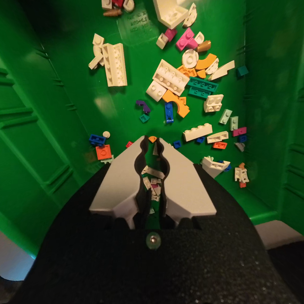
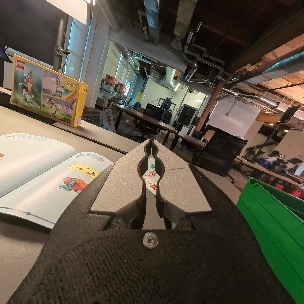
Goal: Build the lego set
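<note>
Inside green bin (image 1: pixel 49 115), left tool (image 1: pixel 152 139) pinches orange piece (image 1: pixel 152 138).

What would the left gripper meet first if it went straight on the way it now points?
Probably the small orange piece at the tips of the left gripper, lying on the green bin floor; whether the nearly closed jaws already touch it is unclear.

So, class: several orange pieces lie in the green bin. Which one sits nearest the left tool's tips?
The small orange quarter-round piece, right at the left tool tips; the other orange pieces lie farther off.
</note>
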